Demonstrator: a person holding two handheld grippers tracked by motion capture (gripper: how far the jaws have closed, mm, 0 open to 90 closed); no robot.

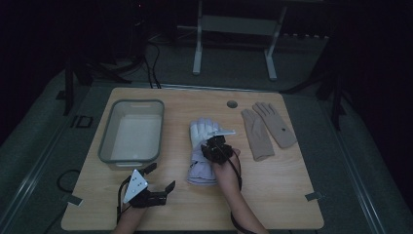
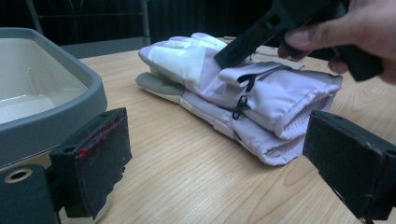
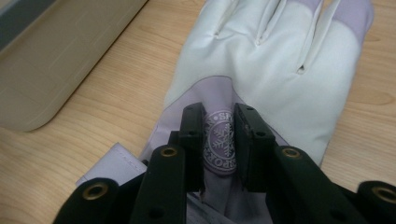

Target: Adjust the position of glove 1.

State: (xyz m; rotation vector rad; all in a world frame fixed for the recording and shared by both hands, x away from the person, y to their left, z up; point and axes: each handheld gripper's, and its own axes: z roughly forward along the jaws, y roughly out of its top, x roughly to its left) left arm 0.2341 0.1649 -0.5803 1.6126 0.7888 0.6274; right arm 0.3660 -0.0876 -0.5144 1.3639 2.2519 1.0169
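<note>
High view: lavender-white ski gloves (image 1: 202, 151) stacked mid-table, between grey bin (image 1: 108, 141) and beige gloves (image 1: 267, 127). Long axis runs near-to-far, fingers pointing away, cuffs toward person. Right gripper (image 3: 219, 142) jaws narrow, straddling snowflake badge (image 3: 220, 142); grip unconfirmed. Left gripper (image 1: 163, 181) open, idle near bin. Lift and binning apparently remain.

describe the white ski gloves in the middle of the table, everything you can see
The ski gloves are a padded pair, white on the palm and fingers and pale lilac at the cuffs, stacked one on the other and lying flat mid-table, fingers pointing away from the person. A black zip runs along the top cuff, which bears a round snowflake badge. The right claw sits down on the top glove, its jaws narrowly apart either side of that badge.
</note>
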